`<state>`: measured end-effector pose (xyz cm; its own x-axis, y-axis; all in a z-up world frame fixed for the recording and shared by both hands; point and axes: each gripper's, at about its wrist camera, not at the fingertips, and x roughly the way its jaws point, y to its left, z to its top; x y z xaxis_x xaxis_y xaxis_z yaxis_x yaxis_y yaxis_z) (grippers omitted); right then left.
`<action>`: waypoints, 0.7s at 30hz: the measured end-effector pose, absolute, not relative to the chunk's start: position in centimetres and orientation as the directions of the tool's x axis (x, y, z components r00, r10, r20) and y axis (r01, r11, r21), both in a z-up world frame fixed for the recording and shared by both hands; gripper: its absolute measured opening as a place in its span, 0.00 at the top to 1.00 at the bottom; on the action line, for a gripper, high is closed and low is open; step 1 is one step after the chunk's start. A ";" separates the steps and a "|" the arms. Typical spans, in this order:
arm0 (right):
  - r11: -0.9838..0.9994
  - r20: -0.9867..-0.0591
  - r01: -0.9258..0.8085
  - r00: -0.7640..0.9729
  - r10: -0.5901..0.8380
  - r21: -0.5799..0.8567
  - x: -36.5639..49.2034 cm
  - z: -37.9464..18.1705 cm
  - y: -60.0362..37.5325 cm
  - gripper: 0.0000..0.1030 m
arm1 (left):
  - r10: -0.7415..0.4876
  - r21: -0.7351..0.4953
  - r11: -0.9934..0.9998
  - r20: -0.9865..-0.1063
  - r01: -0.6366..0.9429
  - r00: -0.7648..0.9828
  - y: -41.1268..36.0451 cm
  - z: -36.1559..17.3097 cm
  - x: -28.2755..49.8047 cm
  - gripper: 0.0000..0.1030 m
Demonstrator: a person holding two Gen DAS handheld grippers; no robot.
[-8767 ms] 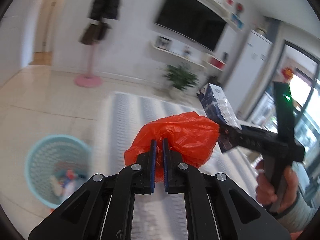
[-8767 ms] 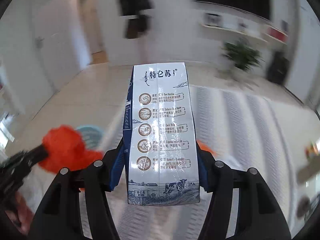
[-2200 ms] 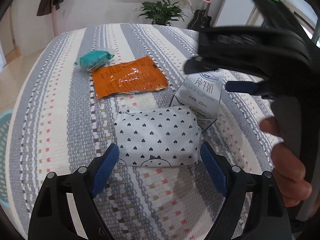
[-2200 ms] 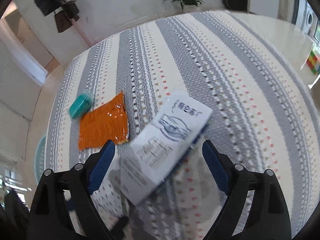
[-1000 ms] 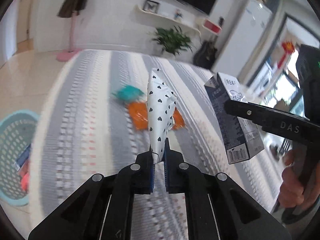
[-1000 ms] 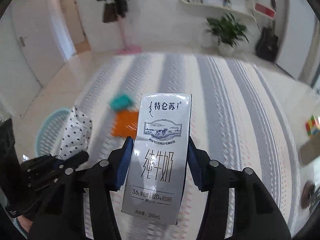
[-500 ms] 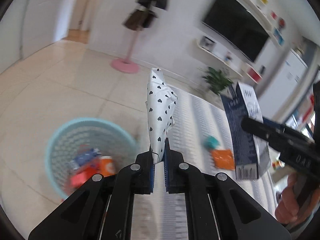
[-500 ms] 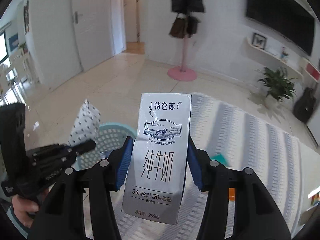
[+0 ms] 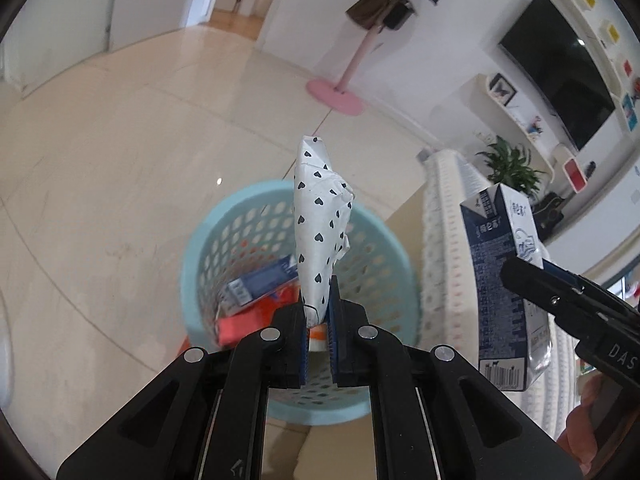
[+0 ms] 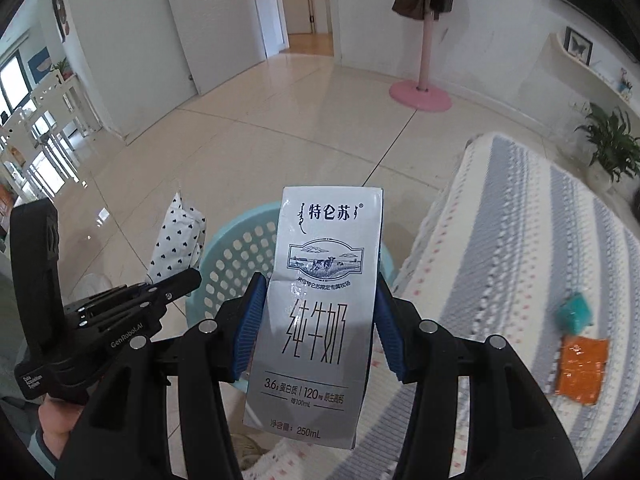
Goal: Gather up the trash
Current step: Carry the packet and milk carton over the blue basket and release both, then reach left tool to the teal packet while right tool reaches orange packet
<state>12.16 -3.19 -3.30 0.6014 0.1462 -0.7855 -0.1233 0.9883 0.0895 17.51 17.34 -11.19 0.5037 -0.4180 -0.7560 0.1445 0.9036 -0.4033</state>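
The turquoise basket stands on the tiled floor and serves as the landmark here; on its left side, as the right wrist view shows it, the left gripper hangs above the rim with its blue pads pressed together on the lower end of a white heart-print packet, which stands upright out of the clamp and blocks part of the basket's opening in the left wrist view; inside the basket, below that packet, lie a blue-and-white carton and some red and orange trash, partly hidden by the fingers; over the basket's near right rim the right gripper is clamped on a milk carton, the pads gripping its two narrow sides, the carton upright with its printed face toward the right wrist camera and covering most of the basket there; to the right of the basket, just beside its wall, rises the edge of a striped cover; farther right on that cover, well apart from the basket, lie a small teal wrapper and, just below it, a flat orange pouch.
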 end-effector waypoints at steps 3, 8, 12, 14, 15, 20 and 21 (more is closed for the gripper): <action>0.987 -0.804 -0.113 0.574 0.156 0.111 12.8 -4.7 -3.0 0.52 | -0.406 -0.400 0.908 -0.773 0.122 0.488 17.7 -12.4 17.8 0.92; 0.990 -0.829 -0.084 0.541 0.143 0.116 13.8 -6.1 -2.8 0.51 | -0.424 -0.417 0.900 -0.765 0.128 0.485 18.1 -13.2 18.0 0.67; 0.990 -0.839 -0.069 0.526 0.141 0.123 14.5 -6.2 -2.6 0.47 | -0.435 -0.422 0.895 -0.753 0.145 0.493 18.2 -12.8 17.5 0.59; 0.991 -0.835 -0.072 0.534 0.131 0.109 14.5 -5.9 -2.4 0.40 | -0.439 -0.422 0.893 -0.748 0.154 0.498 18.1 -12.4 17.4 0.54; 0.991 -0.832 -0.078 0.538 0.133 0.108 14.3 -5.8 -2.4 0.37 | -0.441 -0.422 0.893 -0.745 0.158 0.501 18.2 -12.3 17.3 0.50; 0.990 -0.818 -0.099 0.557 0.142 0.104 13.1 -5.1 -2.4 0.36 | -0.457 -0.418 0.887 -0.727 0.197 0.513 17.4 -10.6 16.4 0.46; 0.989 -0.814 -0.103 0.562 0.143 0.103 12.9 -4.9 -2.5 0.36 | -0.460 -0.419 0.885 -0.722 0.202 0.517 17.3 -10.3 16.2 0.47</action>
